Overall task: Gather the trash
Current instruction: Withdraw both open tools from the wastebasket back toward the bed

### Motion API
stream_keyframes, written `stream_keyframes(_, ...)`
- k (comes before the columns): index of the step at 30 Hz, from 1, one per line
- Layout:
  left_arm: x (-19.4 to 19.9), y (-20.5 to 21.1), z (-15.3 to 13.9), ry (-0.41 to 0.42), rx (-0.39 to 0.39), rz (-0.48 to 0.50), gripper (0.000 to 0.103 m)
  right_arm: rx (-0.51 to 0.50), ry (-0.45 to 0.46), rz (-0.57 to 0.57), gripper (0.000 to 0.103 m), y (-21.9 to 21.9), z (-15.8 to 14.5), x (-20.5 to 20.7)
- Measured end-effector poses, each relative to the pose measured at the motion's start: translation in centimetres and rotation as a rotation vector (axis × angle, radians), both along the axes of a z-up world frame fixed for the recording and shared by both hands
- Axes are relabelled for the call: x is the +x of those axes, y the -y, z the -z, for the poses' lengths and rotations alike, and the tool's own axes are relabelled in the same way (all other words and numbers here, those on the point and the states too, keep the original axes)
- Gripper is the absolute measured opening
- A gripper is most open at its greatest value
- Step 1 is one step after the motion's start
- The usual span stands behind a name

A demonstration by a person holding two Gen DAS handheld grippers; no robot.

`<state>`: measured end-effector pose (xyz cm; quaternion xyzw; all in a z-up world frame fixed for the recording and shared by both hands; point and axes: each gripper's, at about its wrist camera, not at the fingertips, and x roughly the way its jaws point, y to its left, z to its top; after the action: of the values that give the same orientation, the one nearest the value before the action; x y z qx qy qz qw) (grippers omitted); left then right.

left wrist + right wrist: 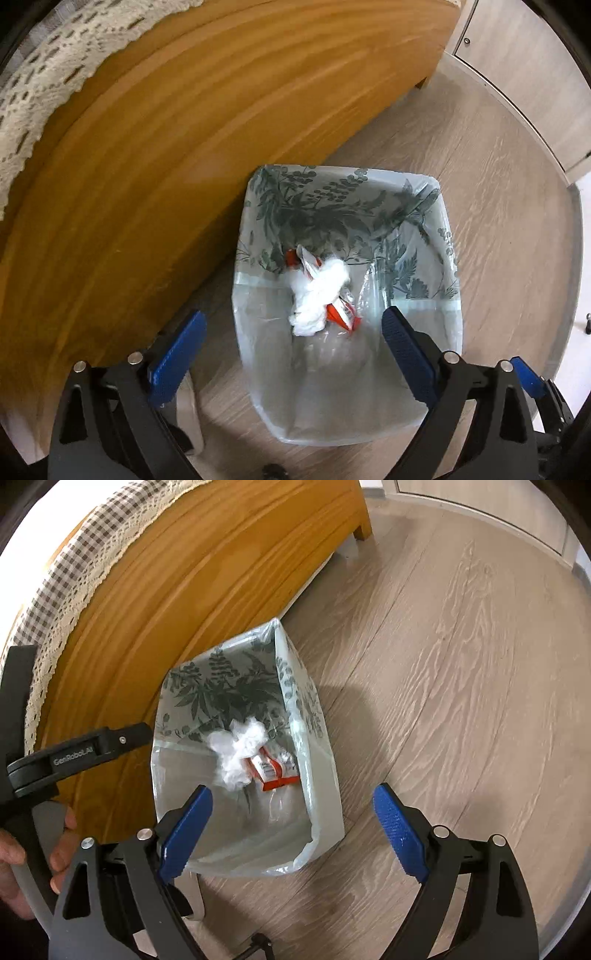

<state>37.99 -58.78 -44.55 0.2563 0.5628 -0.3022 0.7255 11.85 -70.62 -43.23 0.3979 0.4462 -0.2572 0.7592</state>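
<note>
Both hand-held grippers, left and right, gape empty over the bin; dipping lower risks snagging its liner.

Floor: pale grey-brown wood-grain planks. Standing directly on it: one rectangular bin with clear liner and leaf-print inner wall, set against the wooden furniture panel at its ten o'clock; furniture foot at twelve o'clock.

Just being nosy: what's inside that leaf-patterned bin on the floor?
Inside the bin lies crumpled white tissue on an orange-and-white wrapper, over a clear liner. Anything beneath the tissue is hidden.
</note>
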Motion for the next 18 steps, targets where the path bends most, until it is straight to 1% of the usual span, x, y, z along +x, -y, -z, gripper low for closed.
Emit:
stream_keyframes(2, 0.1, 0.1, -0.3, -0.021, -0.012, -0.01, 0.093, 0.012, -0.006, -0.014, 0.085, -0.5, 0.5, 0.3)
stream_keyframes(4, 0.1, -0.1, -0.7, -0.027, -0.022, -0.03, 0.093, -0.003, -0.03, -0.043, 0.085, -1.3, 0.6, 0.6)
stream_keyframes(7, -0.2, -0.7, -1.5, -0.008, -0.026, -0.026, 0.093, -0.021, -0.048, -0.072, 0.085, -2.2, 0.4, 0.8)
stream_keyframes(10, -0.7, -1.2, -2.5, 0.028, -0.011, -0.013, 0.093, -0.024, -0.05, -0.059, 0.085, -2.0, -0.2, 0.6)
stream_keyframes(13, -1.2, -1.9, -4.0, 0.026, -0.041, -0.016, 0.093, -0.048, -0.061, -0.038, 0.085, -1.4, -1.2, 0.1)
stream_keyframes(15, -1.6, -2.3, -5.1, 0.016, -0.065, -0.009, 0.093, -0.08, -0.089, -0.031, 0.085, -1.1, -2.1, -0.3)
stream_keyframes(18, -2.3, -3.0, -7.3, 0.031, -0.107, 0.01, 0.093, -0.119, -0.121, -0.023, 0.085, -1.1, -3.6, -0.8)
